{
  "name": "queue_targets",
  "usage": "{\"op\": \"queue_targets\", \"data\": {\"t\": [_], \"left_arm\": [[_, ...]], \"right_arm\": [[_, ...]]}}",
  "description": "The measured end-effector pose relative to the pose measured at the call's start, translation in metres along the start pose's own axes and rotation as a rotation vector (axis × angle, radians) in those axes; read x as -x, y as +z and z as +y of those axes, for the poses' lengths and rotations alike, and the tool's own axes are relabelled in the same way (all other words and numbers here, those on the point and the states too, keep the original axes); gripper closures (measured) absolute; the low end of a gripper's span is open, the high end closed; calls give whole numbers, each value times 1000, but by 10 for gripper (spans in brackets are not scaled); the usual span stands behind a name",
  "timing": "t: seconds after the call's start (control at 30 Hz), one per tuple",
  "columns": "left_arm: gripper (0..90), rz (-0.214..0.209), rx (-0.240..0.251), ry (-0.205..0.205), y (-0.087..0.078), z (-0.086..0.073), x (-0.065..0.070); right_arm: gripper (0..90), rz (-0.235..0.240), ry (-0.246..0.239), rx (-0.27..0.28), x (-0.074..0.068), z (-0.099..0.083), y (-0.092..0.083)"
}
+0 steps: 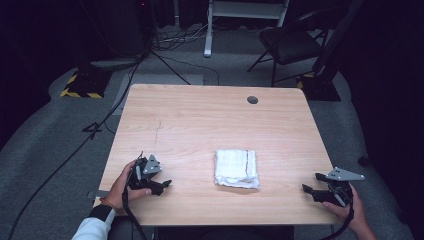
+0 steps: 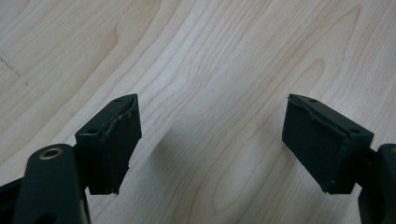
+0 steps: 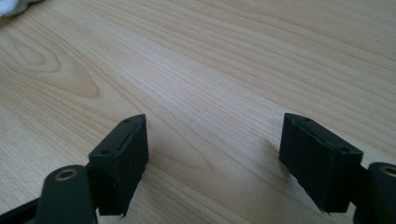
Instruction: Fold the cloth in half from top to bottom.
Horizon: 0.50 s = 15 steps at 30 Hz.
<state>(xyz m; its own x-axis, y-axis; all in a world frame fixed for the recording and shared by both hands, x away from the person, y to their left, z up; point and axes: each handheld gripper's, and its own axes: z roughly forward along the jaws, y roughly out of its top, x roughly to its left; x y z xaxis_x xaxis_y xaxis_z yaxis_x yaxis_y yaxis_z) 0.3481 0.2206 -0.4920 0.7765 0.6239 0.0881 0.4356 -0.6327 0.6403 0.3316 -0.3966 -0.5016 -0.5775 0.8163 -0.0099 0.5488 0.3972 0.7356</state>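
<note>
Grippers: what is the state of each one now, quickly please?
Left gripper: open, holding nothing, over bare table.
Right gripper: open, holding nothing, apart from the folded towel.

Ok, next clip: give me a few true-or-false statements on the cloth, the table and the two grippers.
1. The folded white cloth lies on the wooden table between the two grippers. True.
2. The left gripper is shut on the cloth. False: its fingers stand apart over bare wood.
3. The right gripper is open, with nothing between its fingers. True.
4. The cloth is spread out flat, covering the whole table. False: it is folded into a small square.
</note>
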Motion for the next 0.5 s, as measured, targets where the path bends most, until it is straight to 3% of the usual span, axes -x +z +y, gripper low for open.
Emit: {"op": "queue_targets", "data": {"t": [0.2,0.3,0.5], "left_arm": [[191,-42,31,-114,-3,-18,-11],[191,-41,69,-115,-3,-24,-11],[188,-31,67,-121,-3,-23,-10]], "right_arm": [[241,2,9,14,0,-2,0],[240,2,9,14,0,-2,0],[239,-1,10,14,1,-2,1]]}}
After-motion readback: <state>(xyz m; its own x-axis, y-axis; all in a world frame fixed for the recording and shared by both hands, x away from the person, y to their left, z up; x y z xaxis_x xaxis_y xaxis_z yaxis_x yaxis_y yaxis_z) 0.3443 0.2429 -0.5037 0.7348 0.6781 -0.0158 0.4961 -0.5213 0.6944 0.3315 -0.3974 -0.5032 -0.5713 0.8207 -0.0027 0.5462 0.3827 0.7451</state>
